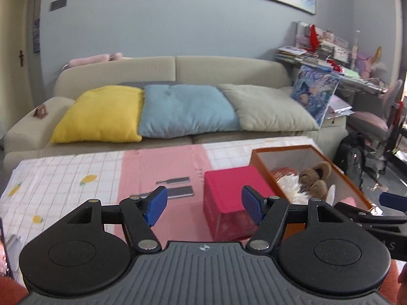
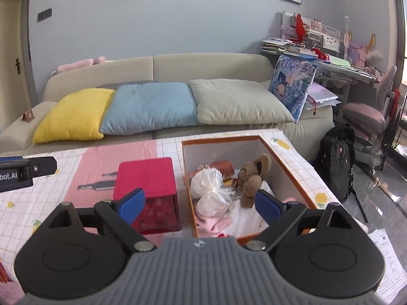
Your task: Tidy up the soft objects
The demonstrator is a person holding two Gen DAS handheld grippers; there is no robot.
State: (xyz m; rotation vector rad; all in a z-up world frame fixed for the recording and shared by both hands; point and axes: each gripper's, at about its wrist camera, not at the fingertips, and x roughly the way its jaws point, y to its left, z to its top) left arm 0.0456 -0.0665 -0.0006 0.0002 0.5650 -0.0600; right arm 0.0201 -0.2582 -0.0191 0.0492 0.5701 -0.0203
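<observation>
An orange box (image 2: 292, 170) with white inner walls stands on the table and holds soft things: a brown plush bear (image 2: 251, 178), a white plush in clear wrap (image 2: 208, 190) and pink cloth (image 2: 216, 225). Left of it stands a red box (image 2: 146, 178) with its lid on. My right gripper (image 2: 201, 204) hovers open over the box's near end, nothing between its blue pads. My left gripper (image 1: 204, 204) is open above the pink cloth strip, with the red box (image 1: 234, 190) just beyond its right pad and the orange box (image 1: 351, 185) further right.
A checked tablecloth (image 2: 30, 203) with a pink middle strip covers the table. Behind it is a beige sofa (image 2: 203, 66) with yellow (image 2: 73, 114), blue (image 2: 150, 110), grey-green (image 2: 236, 104) and patterned (image 2: 292, 84) cushions. A black backpack (image 2: 335, 160) and a pink chair (image 2: 368, 117) stand right.
</observation>
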